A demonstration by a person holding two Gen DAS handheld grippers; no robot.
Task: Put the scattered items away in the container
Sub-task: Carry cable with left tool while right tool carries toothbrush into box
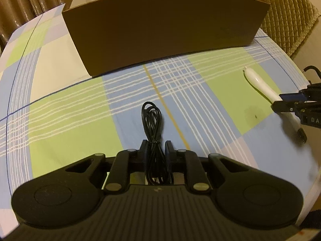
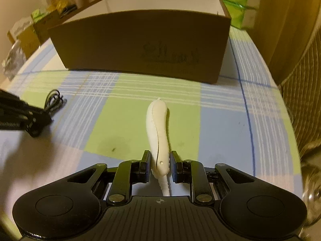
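I have the left tongs [image 1: 156,147] clamped on the cable bundle [image 1: 152,124] and the right tongs [image 2: 160,159] clamped on the white handle [image 2: 157,128], both low over the counter [image 2: 220,124]; the box [image 2: 140,44] sits straight ahead, beyond both.

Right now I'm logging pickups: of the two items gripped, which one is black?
The bundled black cable, pinched by the left gripper. The right gripper holds a white curved handheld device instead.
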